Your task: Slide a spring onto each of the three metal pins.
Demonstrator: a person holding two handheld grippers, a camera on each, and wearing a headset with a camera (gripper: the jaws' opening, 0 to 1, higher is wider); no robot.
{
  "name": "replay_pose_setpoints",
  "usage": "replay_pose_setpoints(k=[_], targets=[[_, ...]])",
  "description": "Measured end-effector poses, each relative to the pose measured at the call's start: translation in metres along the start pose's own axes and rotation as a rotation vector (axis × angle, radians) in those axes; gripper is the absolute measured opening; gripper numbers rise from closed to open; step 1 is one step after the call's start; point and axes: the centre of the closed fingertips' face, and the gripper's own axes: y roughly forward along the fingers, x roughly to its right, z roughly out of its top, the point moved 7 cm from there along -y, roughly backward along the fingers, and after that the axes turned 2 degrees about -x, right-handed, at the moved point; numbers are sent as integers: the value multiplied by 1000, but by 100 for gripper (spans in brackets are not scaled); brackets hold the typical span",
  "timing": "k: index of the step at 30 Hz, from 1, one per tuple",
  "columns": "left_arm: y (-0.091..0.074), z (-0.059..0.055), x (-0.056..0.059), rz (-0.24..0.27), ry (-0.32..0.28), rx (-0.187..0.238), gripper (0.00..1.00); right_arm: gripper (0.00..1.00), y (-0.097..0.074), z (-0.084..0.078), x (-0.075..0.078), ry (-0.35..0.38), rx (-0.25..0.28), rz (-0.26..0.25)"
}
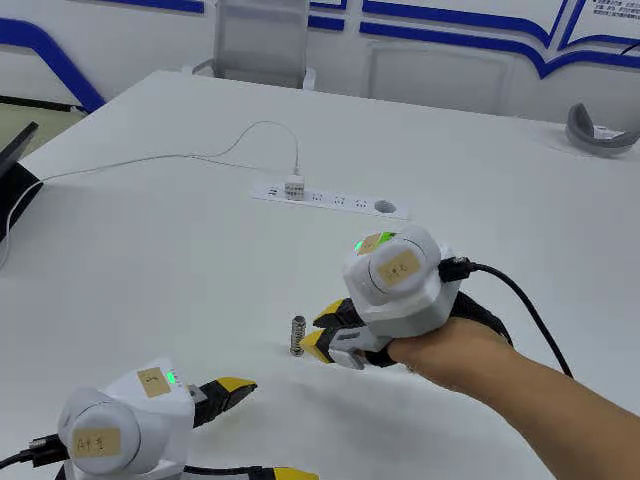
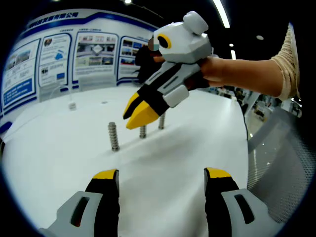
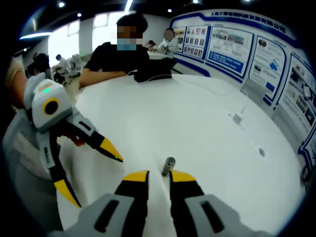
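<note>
While the right gripper (image 1: 315, 338) hovers with jaws a narrow gap apart, gripping nothing, I count three upright metal pins (image 2: 142, 131) just off its tips, the nearest wearing a coiled steel spring (image 2: 113, 136); the left gripper (image 2: 160, 173) gapes wide, empty, at seven o'clock; one white power strip (image 1: 330, 198) lies at twelve.

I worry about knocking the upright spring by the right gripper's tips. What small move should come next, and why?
Probably draw the right gripper straight back a little. Its jaws stand narrowly apart with nothing between them, and the spring stands upright just past the tips, apparently free of them.
</note>
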Motion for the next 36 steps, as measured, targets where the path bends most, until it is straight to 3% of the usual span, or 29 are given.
replay_pose_setpoints(k=[7,14,28,36], targets=[[1,0,0,-2,3,0,71,18,-14,-11,-11,20,31,-6],[2,-1,1,-7,3,-4,72,19,-32,-32,-20,53,49,-13],[2,-1,2,-5,5,-5,73,24,-68,-70,-20,128,84,-61],[2,-1,1,-5,-3,-4,75,32,-93,-99,-9,184,122,-116]])
